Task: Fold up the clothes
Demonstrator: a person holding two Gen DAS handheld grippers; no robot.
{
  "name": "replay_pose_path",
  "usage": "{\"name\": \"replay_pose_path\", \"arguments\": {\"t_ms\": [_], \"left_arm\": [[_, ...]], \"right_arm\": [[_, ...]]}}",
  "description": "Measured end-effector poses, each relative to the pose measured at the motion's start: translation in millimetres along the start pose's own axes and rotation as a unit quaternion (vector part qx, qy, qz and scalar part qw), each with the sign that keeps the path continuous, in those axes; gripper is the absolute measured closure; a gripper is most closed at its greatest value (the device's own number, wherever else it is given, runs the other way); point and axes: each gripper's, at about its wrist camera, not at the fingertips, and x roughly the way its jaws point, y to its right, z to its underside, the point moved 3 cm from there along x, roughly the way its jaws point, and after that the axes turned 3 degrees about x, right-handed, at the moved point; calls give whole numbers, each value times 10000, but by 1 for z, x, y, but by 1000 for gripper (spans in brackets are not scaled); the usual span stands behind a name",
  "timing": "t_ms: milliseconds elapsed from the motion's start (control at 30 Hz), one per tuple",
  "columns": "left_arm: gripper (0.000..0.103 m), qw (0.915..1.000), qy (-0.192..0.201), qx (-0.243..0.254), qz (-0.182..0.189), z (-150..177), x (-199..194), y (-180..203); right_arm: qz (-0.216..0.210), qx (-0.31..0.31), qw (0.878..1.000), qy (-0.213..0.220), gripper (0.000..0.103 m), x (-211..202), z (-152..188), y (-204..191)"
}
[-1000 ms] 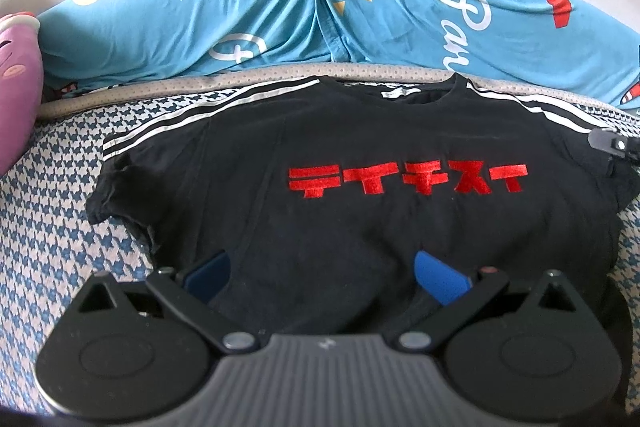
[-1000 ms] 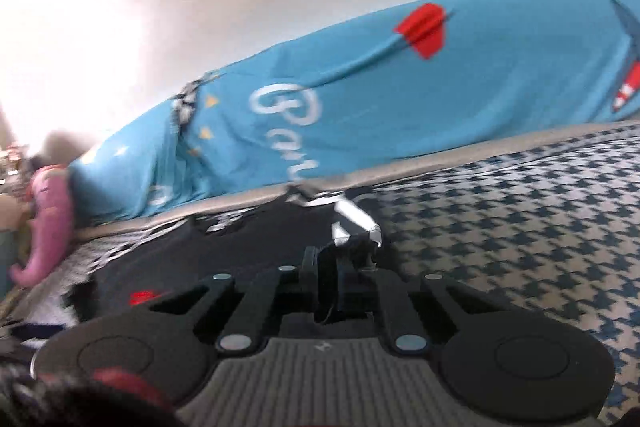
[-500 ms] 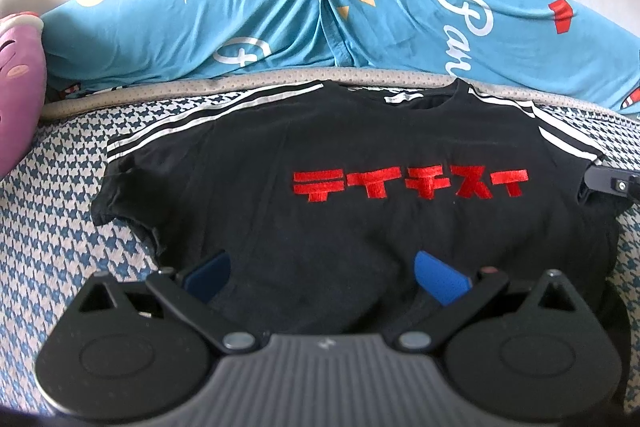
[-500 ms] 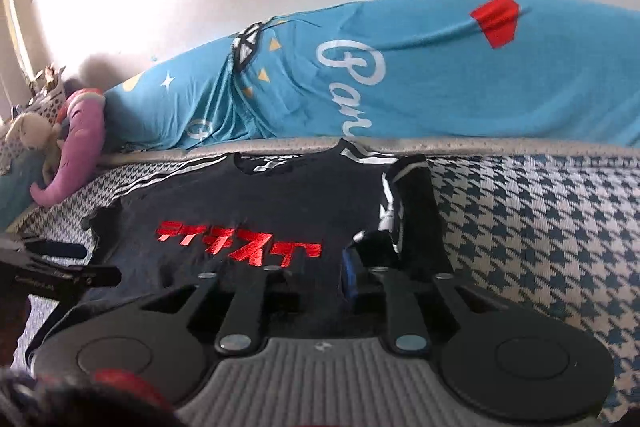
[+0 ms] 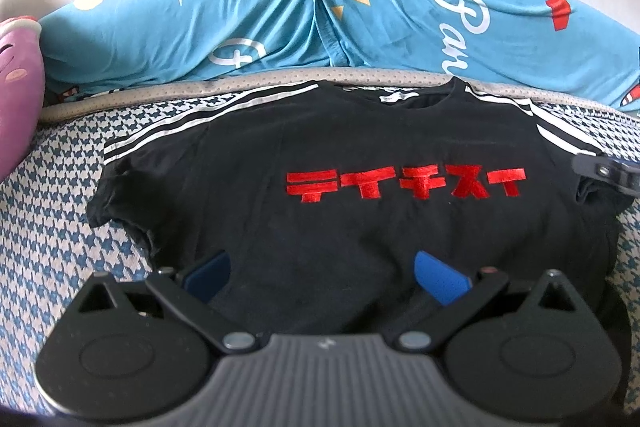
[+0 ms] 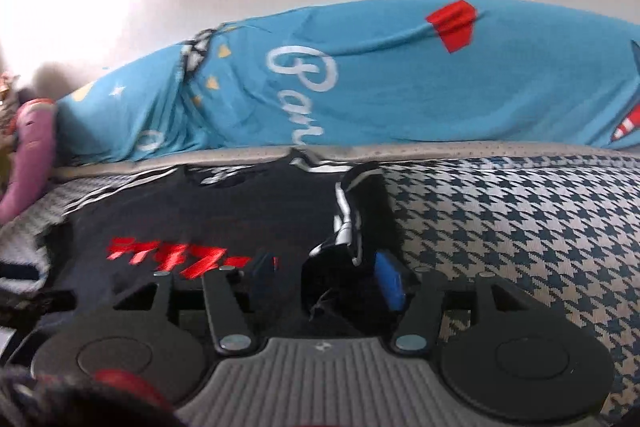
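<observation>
A black T-shirt [image 5: 360, 227] with red characters and white shoulder stripes lies face up on the houndstooth bed cover. My left gripper [image 5: 324, 277] hovers open over the shirt's lower middle, nothing between its blue pads [image 5: 440, 283]. In the right wrist view the shirt [image 6: 224, 219] fills the left, and its striped right sleeve [image 6: 344, 227] is folded in over the body. My right gripper [image 6: 325, 275] is open, with the sleeve's black end lying loose between the fingers. Its tip [image 5: 608, 173] also shows at the left wrist view's right edge, beside that sleeve.
A blue patterned quilt [image 5: 280, 27] is heaped along the wall behind the shirt's collar. A purple plush toy [image 5: 16, 99] sits at the far left. Bare houndstooth bed cover [image 6: 520, 227] stretches to the right of the shirt.
My right gripper carried the right sleeve inward over the shirt and has now opened, letting the sleeve go. The left gripper has hardly moved.
</observation>
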Motion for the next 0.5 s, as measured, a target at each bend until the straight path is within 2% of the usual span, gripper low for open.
{"name": "replay_pose_path", "arguments": {"t_ms": [33, 67, 100, 133, 233, 367, 467, 500], "left_arm": [[0, 10000, -5, 12, -12, 0, 1, 0], [0, 10000, -17, 9, -23, 0, 2, 0], [0, 10000, -30, 7, -35, 1, 2, 0], [0, 10000, -43, 0, -43, 1, 3, 0], [0, 9999, -79, -65, -6, 0, 5, 0], [0, 10000, -57, -46, 24, -1, 4, 1], [0, 10000, -69, -43, 35, -1, 4, 1], [0, 10000, -72, -49, 42, -1, 4, 1]], "right_arm": [[100, 7, 9999, -20, 51, 5, 0, -1], [200, -4, 9998, -71, 66, 10, 0, -2], [284, -30, 9995, -96, 86, 14, 0, -3], [393, -39, 9992, -51, 91, 16, -3, -2], [883, 94, 9956, 299, 94, 11, -16, 12], [1684, 710, 9752, 1250, 92, -15, -38, 50], [1842, 1387, 9602, 1576, 76, -37, -47, 77], [1839, 1505, 9579, 1610, 75, -42, -47, 83]]}}
